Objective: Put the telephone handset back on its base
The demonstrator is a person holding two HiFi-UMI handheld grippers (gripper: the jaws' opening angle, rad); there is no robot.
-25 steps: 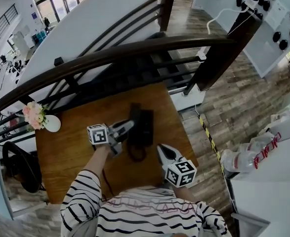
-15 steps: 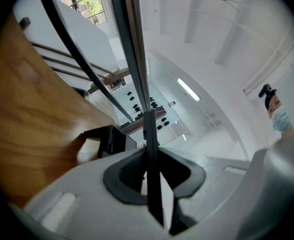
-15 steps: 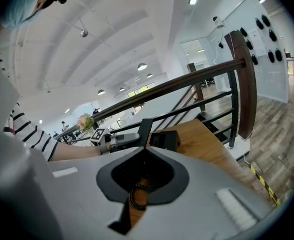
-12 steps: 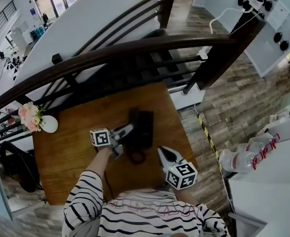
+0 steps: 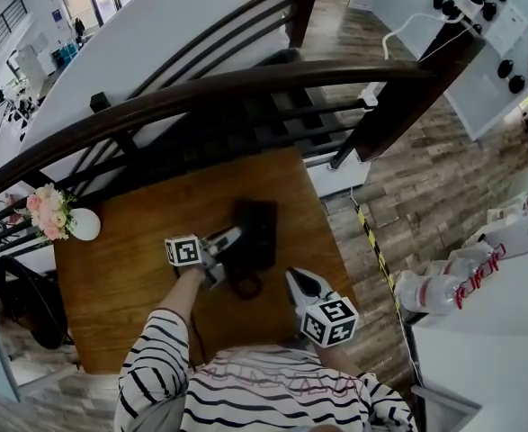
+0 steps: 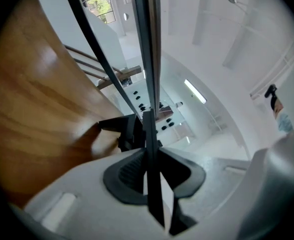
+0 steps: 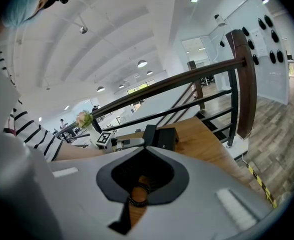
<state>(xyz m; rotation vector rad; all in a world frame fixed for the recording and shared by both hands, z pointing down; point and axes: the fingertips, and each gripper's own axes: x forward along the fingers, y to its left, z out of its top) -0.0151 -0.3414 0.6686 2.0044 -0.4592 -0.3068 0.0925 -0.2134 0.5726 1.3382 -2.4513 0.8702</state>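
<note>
My left gripper is pinching the telephone handset. In the left gripper view a thin black thing stands between the two jaws and keeps them a little apart, so I take that to be the handset seen from its edge.

The handset is over the wooden table, right at the left side of the black base. Both are black and they run together from above, so I cannot tell for sure if the handset is touching the base or is a tiny bit above it.

The thing that matters most is how they line up. The base is long, and its long side runs away from me. The handset looks like it lies the same way, along the base's left part. The base sits just to the right of my left gripper's tips, so I think the last bit is to set the handset down into its bed and then let go.

My right gripper is pressed together and holds nothing. It hangs nearer to me, apart from the phone. The curly cord lies on the table between the two grippers.

The left gripper is much nearer the base.
</note>
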